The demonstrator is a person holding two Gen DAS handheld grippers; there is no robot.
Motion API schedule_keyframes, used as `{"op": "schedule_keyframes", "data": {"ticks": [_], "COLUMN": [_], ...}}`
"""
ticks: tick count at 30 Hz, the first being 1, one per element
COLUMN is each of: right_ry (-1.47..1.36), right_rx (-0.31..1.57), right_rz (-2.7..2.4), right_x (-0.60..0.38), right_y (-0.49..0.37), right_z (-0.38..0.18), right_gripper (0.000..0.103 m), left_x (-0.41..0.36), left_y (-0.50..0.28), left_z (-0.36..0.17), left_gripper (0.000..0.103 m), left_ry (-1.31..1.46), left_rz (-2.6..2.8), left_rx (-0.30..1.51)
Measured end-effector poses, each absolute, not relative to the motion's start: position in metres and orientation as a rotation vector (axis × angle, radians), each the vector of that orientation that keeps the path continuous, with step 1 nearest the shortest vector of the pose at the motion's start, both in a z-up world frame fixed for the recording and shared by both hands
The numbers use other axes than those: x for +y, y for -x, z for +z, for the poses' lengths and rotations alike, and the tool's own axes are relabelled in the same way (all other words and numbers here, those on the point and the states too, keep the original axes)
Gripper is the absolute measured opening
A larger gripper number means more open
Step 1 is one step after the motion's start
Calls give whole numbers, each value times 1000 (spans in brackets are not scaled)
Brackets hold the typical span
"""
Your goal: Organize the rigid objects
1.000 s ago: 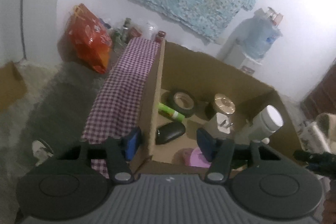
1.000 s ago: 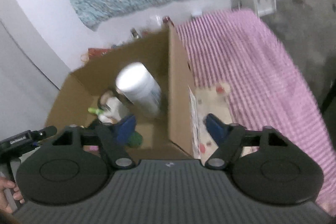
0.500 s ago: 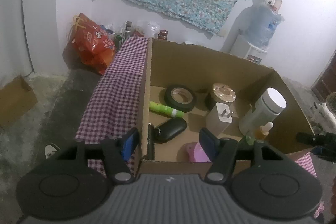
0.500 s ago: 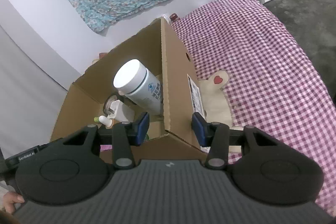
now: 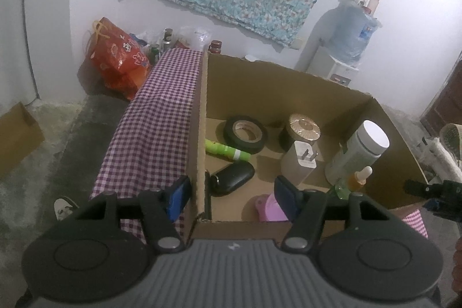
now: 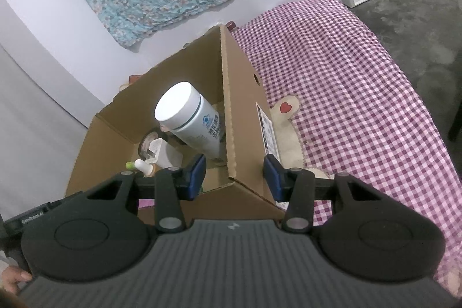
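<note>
An open cardboard box [image 5: 277,88] stands on a table with a purple checked cloth [image 5: 156,111]. Inside lie a black tape roll [image 5: 245,133], a green marker [image 5: 226,149], a black case [image 5: 232,178], a gold-lidded tin [image 5: 301,130], a white charger [image 5: 300,160], a white bottle [image 5: 359,149], a small dropper bottle [image 5: 358,178] and a pink object [image 5: 270,208]. My left gripper [image 5: 232,195] is open, its jaws straddling the box's left wall. My right gripper [image 6: 235,178] is open, straddling the box's right wall [image 6: 242,117]; the white bottle [image 6: 190,117] leans just inside.
A red bag [image 5: 115,62] and jars stand behind the table by the wall. A water dispenser [image 5: 343,48] is at the back right. A small cardboard box [image 5: 17,134] lies on the floor at left. The cloth [image 6: 346,77] stretches right of the box.
Both grippers have steadied at the box's near corners. The right gripper's jaws narrowed around the right wall, then widened slightly. The left view pulled back and rose a little.
</note>
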State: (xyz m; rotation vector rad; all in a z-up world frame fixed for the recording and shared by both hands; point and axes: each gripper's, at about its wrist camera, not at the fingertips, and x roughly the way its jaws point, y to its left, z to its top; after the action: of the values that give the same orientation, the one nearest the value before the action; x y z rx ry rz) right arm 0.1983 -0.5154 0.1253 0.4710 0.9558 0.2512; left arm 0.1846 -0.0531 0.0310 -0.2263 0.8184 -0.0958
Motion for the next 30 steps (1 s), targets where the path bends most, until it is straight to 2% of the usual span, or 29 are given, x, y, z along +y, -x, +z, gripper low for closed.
{"op": "schedule_keyframes", "data": {"ticks": [4, 6, 9, 10, 11, 12, 15, 16, 18, 26, 30], "right_ry": [-487, -499, -481, -473, -461, -443, -351, -316, -256, -71, -59], "right_rx": [940, 921, 864, 843, 824, 809, 771, 765, 752, 764, 808], "right_rz": [256, 254, 251, 259, 267, 274, 281, 282, 288, 224, 198], "right_x": [-518, -521, -521, -521, -520, -517, -500, -493, -478, -426, -415], "right_y": [-196, -191, -175, -169, -162, -155, -134, -128, -119, -106, -110], "right_z": [126, 132, 153, 161, 170, 178, 198, 204, 212, 214, 209], "right_gripper": [45, 45, 48, 50, 58, 68, 85, 88, 102, 102, 102], "left_x": [-50, -50, -55, -56, -57, -59, -67, -71, -79, -106, -113], "left_y": [-182, -173, -156, -149, -144, -140, -135, -133, -131, -148, -145], "left_z": [34, 42, 59, 65, 70, 75, 86, 88, 89, 74, 66], "left_gripper": [69, 84, 95, 98, 103, 103, 103, 103, 103, 103, 103], "left_ry": [214, 189, 97, 77, 68, 63, 48, 42, 20, 6, 13], "left_rz": [-113, -102, -58, -51, -50, -52, -40, -29, -7, -43, -40], "left_rx": [799, 766, 692, 671, 660, 655, 671, 674, 666, 796, 798]}}
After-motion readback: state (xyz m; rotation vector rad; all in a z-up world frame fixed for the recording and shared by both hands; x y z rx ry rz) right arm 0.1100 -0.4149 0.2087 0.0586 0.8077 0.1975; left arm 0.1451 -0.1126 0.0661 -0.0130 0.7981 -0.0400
